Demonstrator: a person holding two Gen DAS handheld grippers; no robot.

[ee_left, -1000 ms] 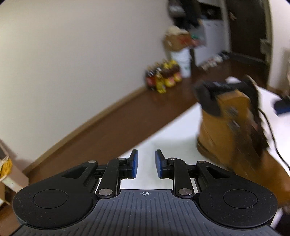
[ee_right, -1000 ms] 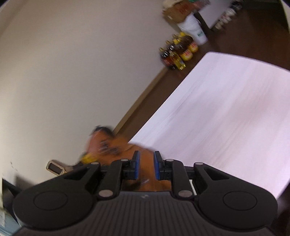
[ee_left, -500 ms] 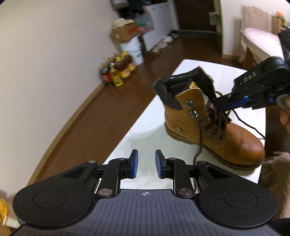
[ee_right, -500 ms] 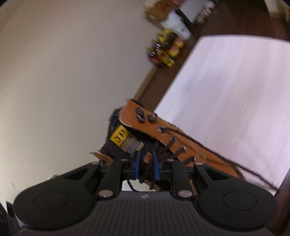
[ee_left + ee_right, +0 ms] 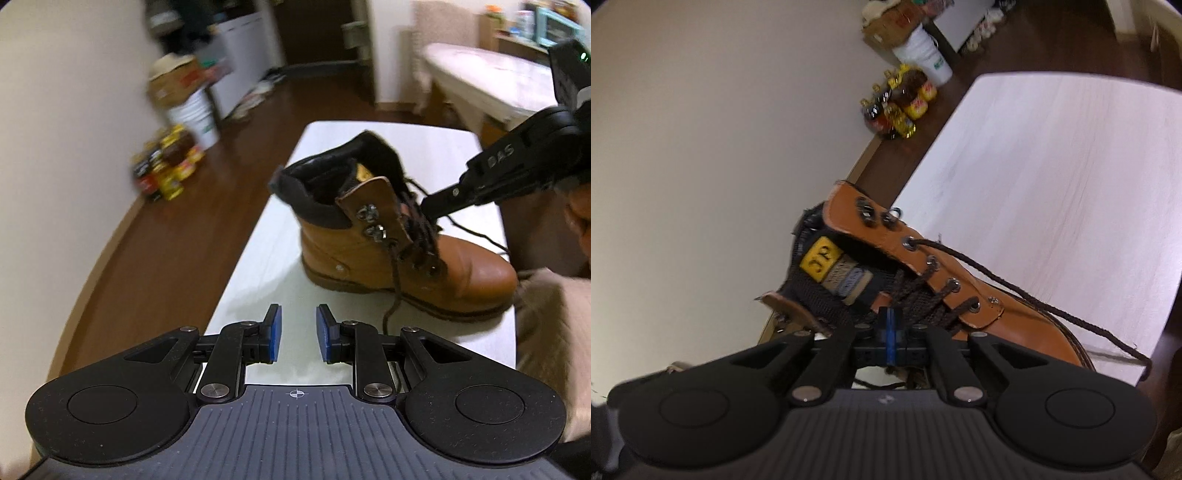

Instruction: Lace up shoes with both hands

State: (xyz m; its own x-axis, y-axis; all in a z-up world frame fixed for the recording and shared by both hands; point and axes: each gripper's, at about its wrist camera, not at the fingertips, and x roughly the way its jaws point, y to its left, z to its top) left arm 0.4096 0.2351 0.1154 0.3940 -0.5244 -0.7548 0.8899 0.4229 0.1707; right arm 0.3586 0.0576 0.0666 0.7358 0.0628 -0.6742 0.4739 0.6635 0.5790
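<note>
Right gripper (image 5: 890, 325) at bottom centre, pads pressed together, jaws just closed among dark laces (image 5: 916, 291) over tongue; pinch on lace unclear. Left gripper (image 5: 297, 334) spread, empty, low centre. Tan boot (image 5: 369, 240) upright on white table (image 5: 258, 266), mid-right.

Plain cream wall (image 5: 55, 122) meets a dark wood floor (image 5: 177, 240), with bottles (image 5: 166, 166) and a white bucket (image 5: 195, 118) lined up along it. White table (image 5: 1052, 177) in the middle, dark doorway (image 5: 314, 33) at the back.
</note>
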